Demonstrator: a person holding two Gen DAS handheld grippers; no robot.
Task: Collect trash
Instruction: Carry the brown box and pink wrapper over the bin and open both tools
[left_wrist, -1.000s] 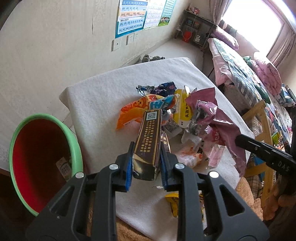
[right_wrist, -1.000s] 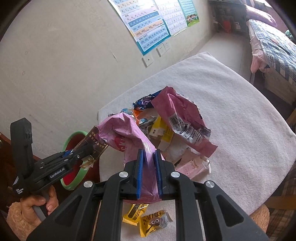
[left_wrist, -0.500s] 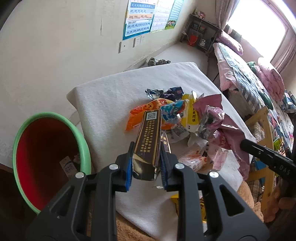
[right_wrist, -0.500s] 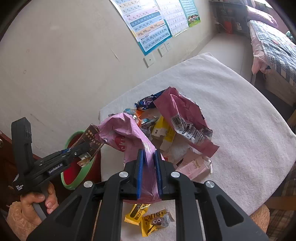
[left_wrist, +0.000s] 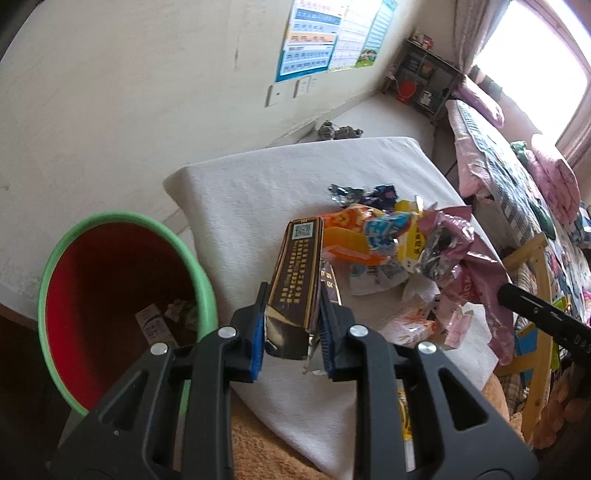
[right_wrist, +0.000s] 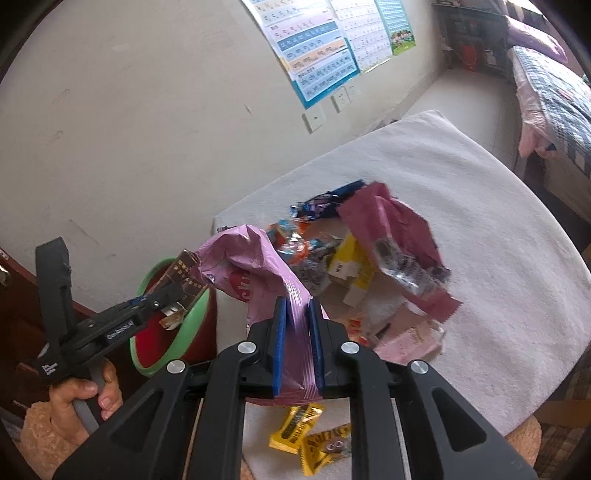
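Since a second ago the left gripper (left_wrist: 291, 332) has carried its dark brown box (left_wrist: 297, 273) leftward, so the red bin (left_wrist: 110, 295) with the green rim now fills more of the lower left of the left wrist view and the pile of wrappers (left_wrist: 391, 243) has slid toward the right. Its blue-padded fingers (left_wrist: 257, 343) are clamped on the lower end of the box, which stands up between them with a QR code at its top. At the bottom of the bin lie a few scraps, too dim to name with any certainty.

From the right wrist view, the right gripper (right_wrist: 297, 343) is pinched tight on a pink plastic bag (right_wrist: 255, 269), whose crumpled bulk rises toward the middle left of the frame. Left of it, the other gripper holds the box over the near rim of the bin, a hand (right_wrist: 83, 397) on its handle at lower left. A maroon wrapper (right_wrist: 391, 236) sits on the pile at centre right, on the white tablecloth (right_wrist: 498, 258). Two yellow packets (right_wrist: 310, 439) lie at the bottom edge, just below the gripped bag.
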